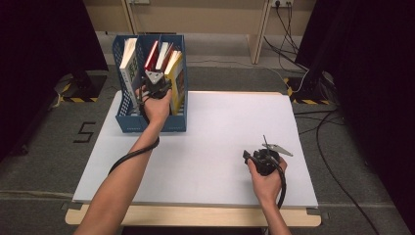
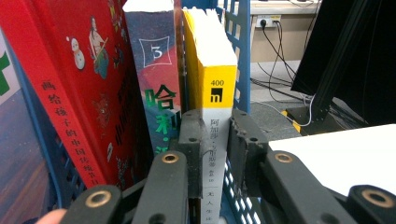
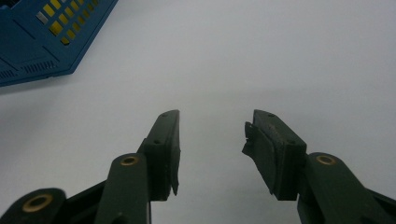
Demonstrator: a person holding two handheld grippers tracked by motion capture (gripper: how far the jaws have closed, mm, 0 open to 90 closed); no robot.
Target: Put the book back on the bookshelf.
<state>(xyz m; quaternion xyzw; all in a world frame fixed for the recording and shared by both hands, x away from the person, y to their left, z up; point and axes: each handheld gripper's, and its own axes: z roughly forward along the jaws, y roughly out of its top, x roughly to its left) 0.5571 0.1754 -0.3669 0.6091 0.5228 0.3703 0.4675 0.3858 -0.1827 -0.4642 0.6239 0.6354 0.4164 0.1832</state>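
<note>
**Left claw pinching the yellow book in the blue rack**

The yellow book (image 2: 212, 70) is standing upright at the right end of the blue rack (image 1: 128, 125), its grey spine facing the person, with a blue-and-red book (image 2: 156, 84) and a red book (image 2: 79, 79) sitting just to its left in the same rack. The left claw (image 2: 215, 140) is pinching that spine, both pads pressing flat on its sides low down. Judging by this, the step in hand is gripping the book, either to draw it out of the rack or to finish seating it; which one the pictures are not telling. A pull would be calling for a straight, steady lift along the rack wall, since the neighbouring books are leaning close.

The right claw (image 3: 211, 149) is resting well away from the rack, over the bare white table (image 1: 220, 122), jaws spread and holding nothing.
</note>
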